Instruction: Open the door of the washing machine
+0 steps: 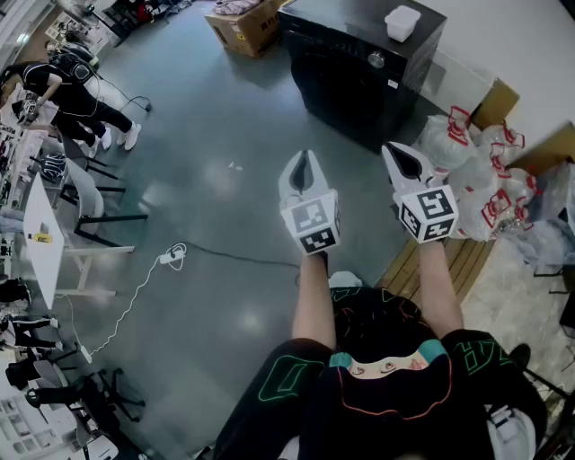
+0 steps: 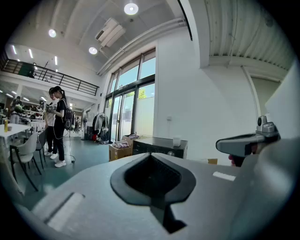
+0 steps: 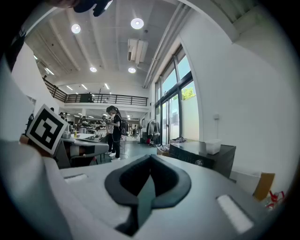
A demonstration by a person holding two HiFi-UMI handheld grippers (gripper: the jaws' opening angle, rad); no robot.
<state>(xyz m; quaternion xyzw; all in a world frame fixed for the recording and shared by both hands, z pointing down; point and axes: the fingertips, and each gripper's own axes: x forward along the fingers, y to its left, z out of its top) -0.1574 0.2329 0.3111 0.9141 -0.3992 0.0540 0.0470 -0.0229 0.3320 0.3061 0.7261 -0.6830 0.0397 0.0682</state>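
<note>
A black washing machine stands at the far side of the floor with its front door closed; a small white box sits on its top. It also shows far off as the washing machine in the left gripper view and the washing machine in the right gripper view. My left gripper is held at mid-floor, jaws shut and empty, well short of the machine. My right gripper is beside it to the right, also shut and empty, pointing toward the machine.
A cardboard box stands left of the machine. White bags with red print pile up at the right by a wooden pallet. A white cable with a power strip lies on the floor. People stand by tables at the left.
</note>
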